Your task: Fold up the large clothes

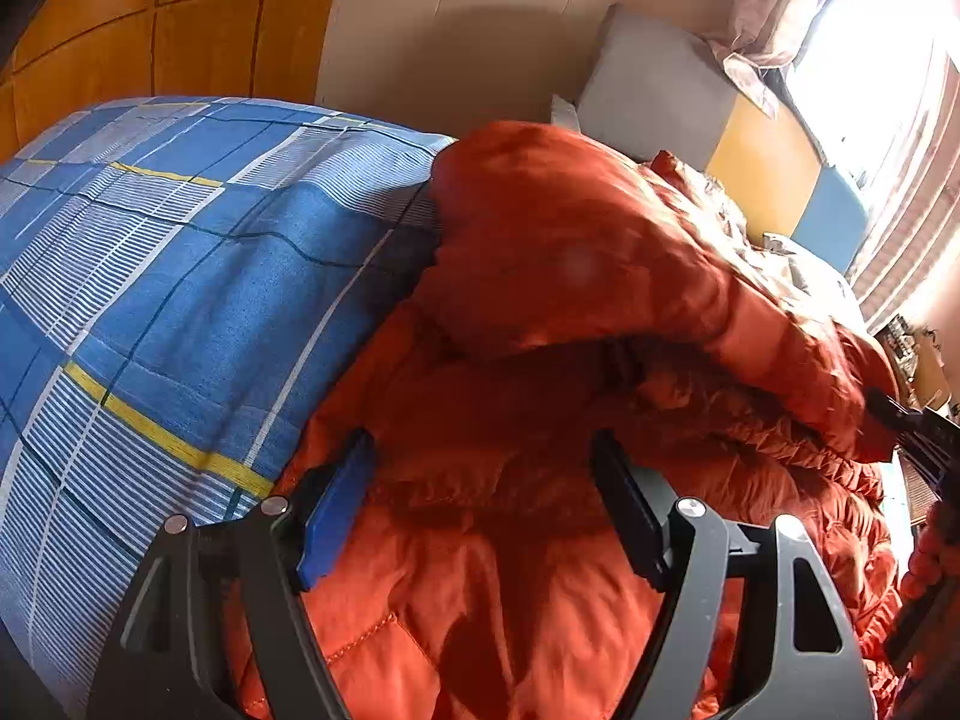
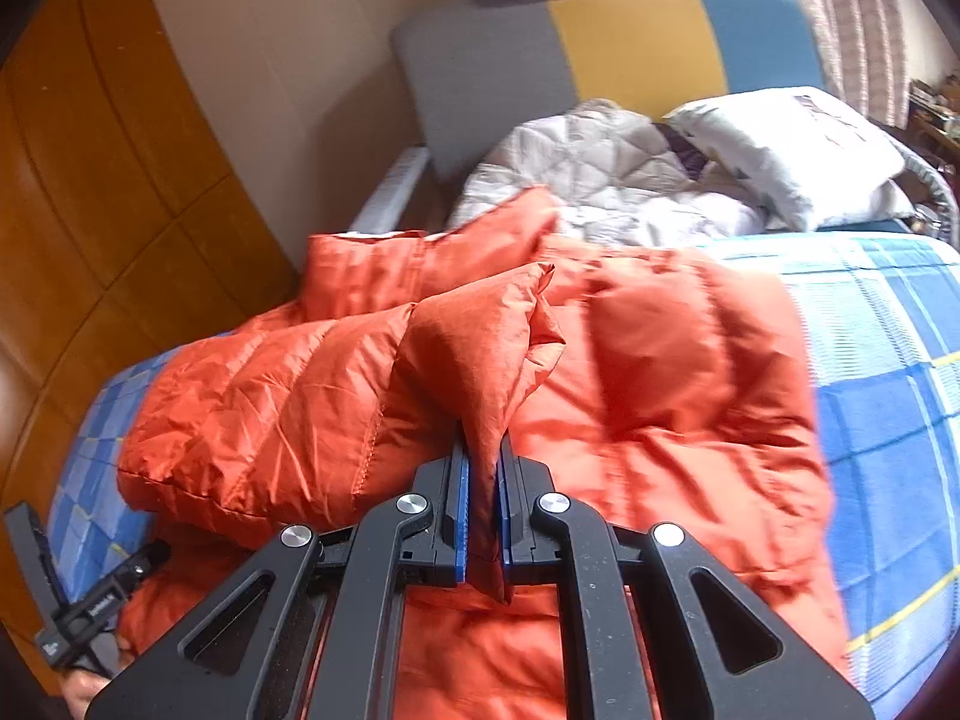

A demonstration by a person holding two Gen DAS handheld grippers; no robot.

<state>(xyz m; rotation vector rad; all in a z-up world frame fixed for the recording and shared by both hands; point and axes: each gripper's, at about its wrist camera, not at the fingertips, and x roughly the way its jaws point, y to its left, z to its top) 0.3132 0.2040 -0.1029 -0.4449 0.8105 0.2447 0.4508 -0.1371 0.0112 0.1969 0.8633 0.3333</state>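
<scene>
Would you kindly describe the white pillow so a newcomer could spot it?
Start at the bed's grey, yellow and blue headboard. Just below its blue panel lies the white pillow, beside a rumpled white quilt. Unlike the diamond-stitched quilt, it is smooth and plump.

Orange jacket (image 2: 660,360) lies on blue-checked bed (image 2: 888,420).

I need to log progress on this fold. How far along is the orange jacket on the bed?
Partly done: one flap of the orange puffer jacket already lies turned over its body on the blue checked bedsheet. In hand: the right gripper is shut on a pinched fold of the fabric. The left gripper hangs open above it. Left: the jacket is still bulky and uneven, no compact bundle yet.
</scene>
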